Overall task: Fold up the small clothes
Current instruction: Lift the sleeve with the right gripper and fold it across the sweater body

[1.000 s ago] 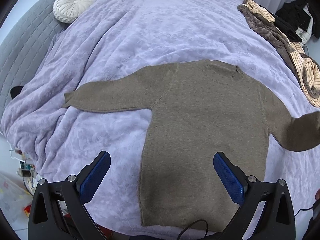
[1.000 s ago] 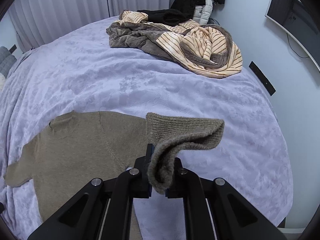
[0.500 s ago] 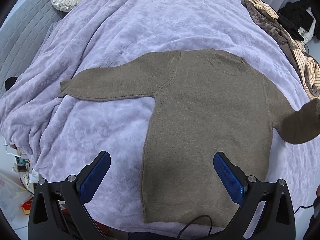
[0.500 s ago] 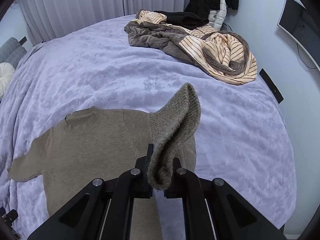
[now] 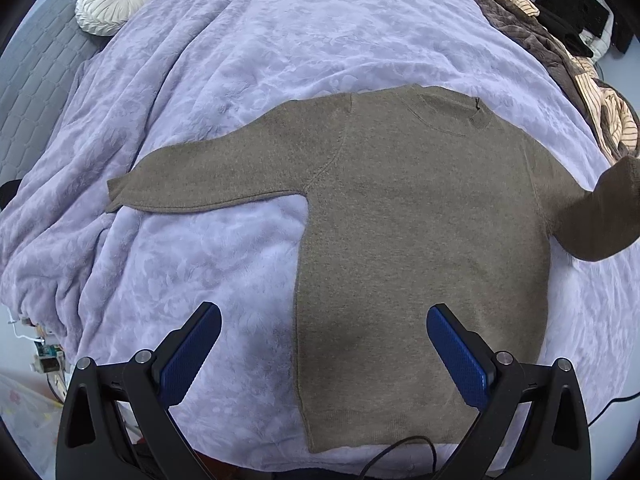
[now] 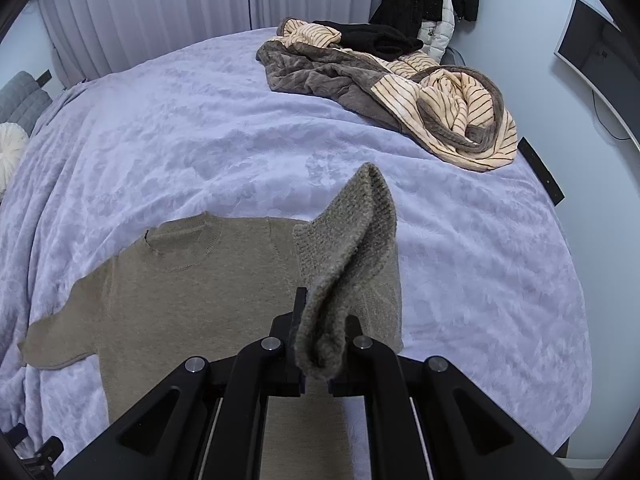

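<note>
On the lilac blanket, the taupe sweater lies flat; right jaws pinch its cuff, left jaws wide.

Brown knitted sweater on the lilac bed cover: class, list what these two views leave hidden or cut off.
- Right sleeve's cuff: left wrist view, cut by the frame edge.
- Same cuff's pinched end: right wrist view, buried between the shut right gripper jaws.
- Brown knitted sweater's hem: right wrist view, behind the gripper body.
- Black garment in the far pile: type unclear.

Left tongs agape (pointing down), right tongs clamped tight
</note>
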